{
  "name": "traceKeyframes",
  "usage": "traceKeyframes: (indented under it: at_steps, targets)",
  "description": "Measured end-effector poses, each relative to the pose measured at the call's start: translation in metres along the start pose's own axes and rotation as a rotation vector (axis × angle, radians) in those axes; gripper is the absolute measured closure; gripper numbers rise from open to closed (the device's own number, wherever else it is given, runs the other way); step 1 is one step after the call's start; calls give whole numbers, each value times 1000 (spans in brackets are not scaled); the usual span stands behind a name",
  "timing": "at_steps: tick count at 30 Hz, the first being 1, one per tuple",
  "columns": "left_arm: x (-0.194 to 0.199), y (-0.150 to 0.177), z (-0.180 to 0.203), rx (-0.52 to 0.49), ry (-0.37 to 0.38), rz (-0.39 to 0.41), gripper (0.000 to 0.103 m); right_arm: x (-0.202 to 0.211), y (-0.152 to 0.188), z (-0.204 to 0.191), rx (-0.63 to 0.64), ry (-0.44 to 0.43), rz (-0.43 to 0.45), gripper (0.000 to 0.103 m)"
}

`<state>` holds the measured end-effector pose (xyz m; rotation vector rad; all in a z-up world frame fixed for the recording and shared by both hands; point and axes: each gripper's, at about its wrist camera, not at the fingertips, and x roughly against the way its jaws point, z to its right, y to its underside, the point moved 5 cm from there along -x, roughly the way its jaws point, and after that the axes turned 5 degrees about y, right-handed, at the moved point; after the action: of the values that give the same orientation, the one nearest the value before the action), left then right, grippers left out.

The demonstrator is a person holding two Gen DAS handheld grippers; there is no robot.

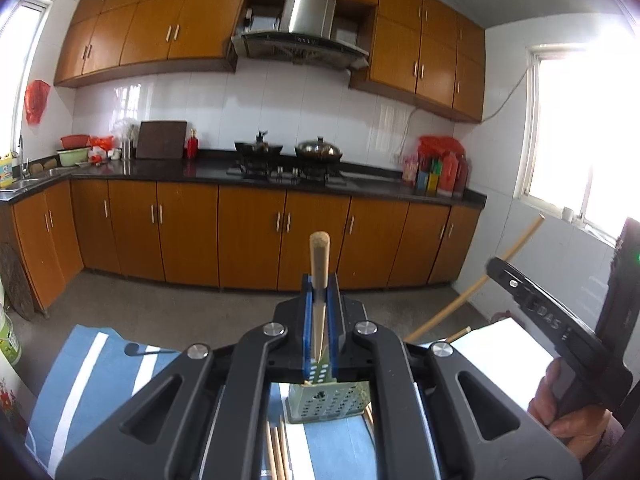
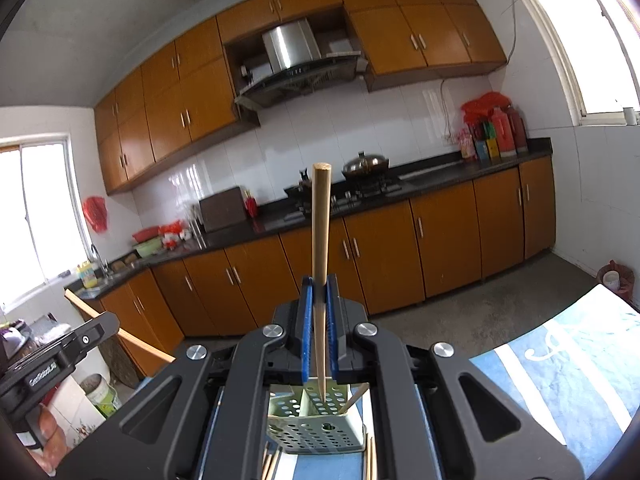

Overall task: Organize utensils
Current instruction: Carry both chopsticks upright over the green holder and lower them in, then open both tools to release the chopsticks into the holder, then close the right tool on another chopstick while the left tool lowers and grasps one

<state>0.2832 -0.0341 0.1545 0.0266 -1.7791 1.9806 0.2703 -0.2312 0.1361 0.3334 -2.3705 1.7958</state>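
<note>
My left gripper (image 1: 320, 294) is shut on a wooden chopstick (image 1: 319, 264) that stands upright, its thin tip pointing down over a pale green perforated holder (image 1: 326, 404). My right gripper (image 2: 319, 292) is shut on another wooden chopstick (image 2: 321, 232), also upright, tip down above the same green holder (image 2: 316, 428). One chopstick (image 2: 356, 398) leans inside the holder. The right gripper's body (image 1: 560, 320) with its chopstick (image 1: 480, 284) shows at the right of the left wrist view. Loose chopsticks (image 2: 270, 464) lie on the cloth beside the holder.
The holder stands on a blue and white striped cloth (image 2: 560, 380). A white sheet (image 1: 504, 352) lies at the right. Beyond is a kitchen with orange cabinets (image 1: 248, 232), a dark counter (image 1: 380, 188), a stove with pans (image 1: 296, 152) and a grey floor (image 1: 200, 308).
</note>
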Motion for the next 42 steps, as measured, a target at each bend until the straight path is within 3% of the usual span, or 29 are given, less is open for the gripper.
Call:
traceKeyframes:
  at_steps: [9,16,21,25,32,37,42]
  targets:
    - [-39,26,-13,8,19,-110,95,-32,30,9,-29,0,-136,96]
    - [-46,31,-19,20,14,-136,95,-26,34,13,-34,11,-160,95]
    - [-35,29,-21,27,0,-120,94,-11,28,19,-35,27,-144,94]
    - [-22,25,-21,33,-11,-101,94,5,22,25,-49,48,-120,79]
    - [15,25,-25,46,-28,-63,93,42,28,47,-66,84,-118,79]
    - [42,49,-34,38,-48,-72,88,56,68,68,-49,132,-205,79]
    - [44,108,-50,20,-94,-180,87,44,142,80,-19,151,-391,79]
